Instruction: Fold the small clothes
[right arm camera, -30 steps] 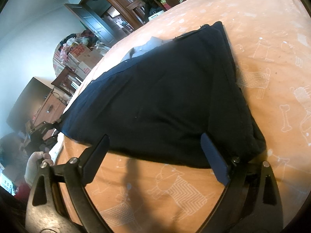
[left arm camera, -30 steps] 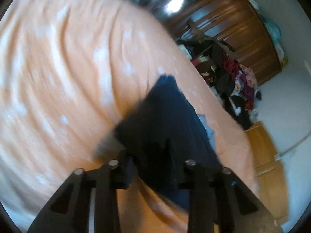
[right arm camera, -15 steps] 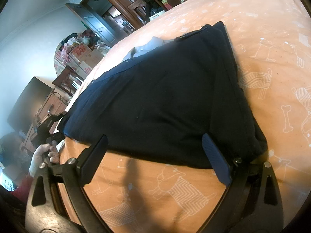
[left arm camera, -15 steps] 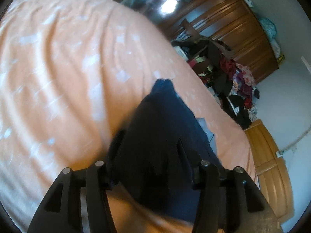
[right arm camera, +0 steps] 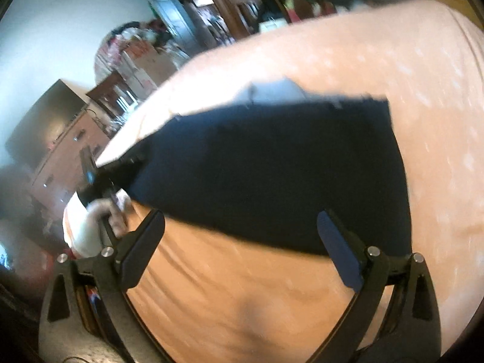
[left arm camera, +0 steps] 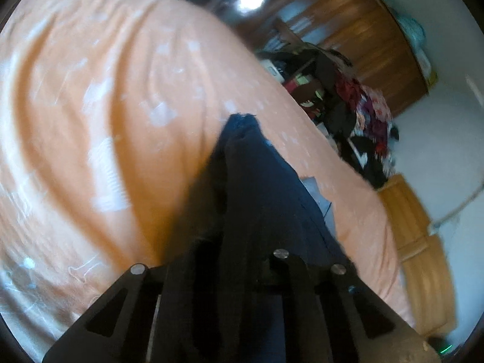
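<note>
In the left wrist view, the left gripper (left arm camera: 242, 260) has its fingers (left arm camera: 193, 272) drawn narrow, and the dark navy garment (left arm camera: 263, 187) runs straight between them, so the near edge of the cloth looks clamped there, though blur and the dark fabric hide the exact contact. The garment stretches away from the fingers in a long raised fold, with a pale lining or second cloth (left arm camera: 314, 190) showing at its right edge. It lies on a bed covered by an orange sheet (left arm camera: 90, 115) with a faint white print. Beyond the bed stand a brown wooden wardrobe (left arm camera: 363, 30), a heap of mixed clothes (left arm camera: 363, 115) and a light wooden bed frame (left arm camera: 423, 242).

In the right wrist view, the right gripper (right arm camera: 242, 248) holds its fingers (right arm camera: 338, 251) spread wide, with blue pads, and they hold nothing; the garment (right arm camera: 287, 175) lies flat on the sheet (right arm camera: 242, 287) just ahead of the tips. At the garment's far left corner a hand (right arm camera: 103, 211) grips the other tool. Behind are a dark screen (right arm camera: 42, 121), wooden drawers (right arm camera: 63, 163) and an open doorway (right arm camera: 169, 9).
</note>
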